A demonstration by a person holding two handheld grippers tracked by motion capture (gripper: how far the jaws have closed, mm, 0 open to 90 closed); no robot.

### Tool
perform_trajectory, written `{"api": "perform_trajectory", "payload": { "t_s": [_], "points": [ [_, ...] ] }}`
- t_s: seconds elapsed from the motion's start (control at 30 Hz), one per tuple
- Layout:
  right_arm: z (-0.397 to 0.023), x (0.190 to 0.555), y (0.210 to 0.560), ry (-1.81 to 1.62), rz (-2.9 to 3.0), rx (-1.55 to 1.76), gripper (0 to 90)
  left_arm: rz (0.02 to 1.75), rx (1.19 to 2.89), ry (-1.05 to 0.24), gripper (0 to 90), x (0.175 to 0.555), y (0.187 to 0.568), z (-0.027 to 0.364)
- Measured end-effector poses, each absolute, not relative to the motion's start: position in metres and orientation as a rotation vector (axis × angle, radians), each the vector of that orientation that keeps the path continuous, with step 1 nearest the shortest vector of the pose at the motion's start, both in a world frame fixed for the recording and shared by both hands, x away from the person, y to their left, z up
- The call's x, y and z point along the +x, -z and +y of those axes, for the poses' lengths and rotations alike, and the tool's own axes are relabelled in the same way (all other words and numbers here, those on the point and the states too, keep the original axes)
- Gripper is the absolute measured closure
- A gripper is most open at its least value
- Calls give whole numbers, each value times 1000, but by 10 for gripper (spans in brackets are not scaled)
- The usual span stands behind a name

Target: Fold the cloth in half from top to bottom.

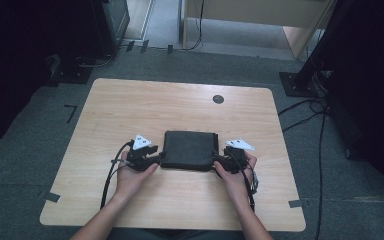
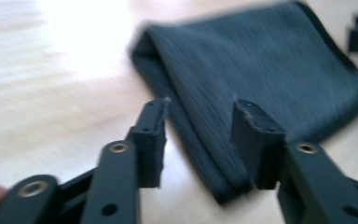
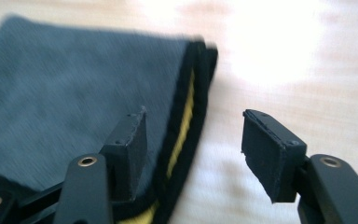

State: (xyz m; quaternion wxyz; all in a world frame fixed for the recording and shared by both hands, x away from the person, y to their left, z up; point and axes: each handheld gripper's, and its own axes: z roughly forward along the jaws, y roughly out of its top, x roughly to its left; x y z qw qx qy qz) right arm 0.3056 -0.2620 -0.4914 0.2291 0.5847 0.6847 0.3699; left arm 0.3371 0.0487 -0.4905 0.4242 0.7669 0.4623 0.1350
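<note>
Lying folded on the table (image 1: 130, 100), the dark cloth (image 1: 189, 149) sits between both released fingers.

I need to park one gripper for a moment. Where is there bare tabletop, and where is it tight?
Bare wood lies between the folded dark cloth and the table's far edge, broken by a round dark grommet, and along both side edges. Tight: beside the cloth, where the left gripper and right gripper sit open.

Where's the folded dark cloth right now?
High view: the folded dark cloth lies on the wooden table, front centre, between the left gripper and right gripper.
</note>
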Motion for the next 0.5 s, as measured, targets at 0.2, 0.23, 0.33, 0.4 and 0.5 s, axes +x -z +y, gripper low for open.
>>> {"api": "perform_trajectory", "payload": {
  "t_s": [0.2, 0.23, 0.33, 0.4, 0.5],
  "points": [
    [-236, 319, 487, -1052, 1883, 1581, 380, 1277, 1979, -423, 631, 384, 498, 34],
    [-231, 320, 488, -1060, 1895, 1575, 366, 1285, 2007, -421, 620, 390, 500, 30],
    [-213, 321, 492, -1065, 1952, 1534, 312, 1295, 2067, -409, 594, 401, 506, 21],
    [-204, 320, 494, -1065, 1983, 1503, 304, 1279, 2080, -420, 577, 404, 507, 19],
    [-192, 318, 503, -1009, 2036, 1465, 292, 1299, 2052, -417, 539, 411, 507, 22]
  ]
}}
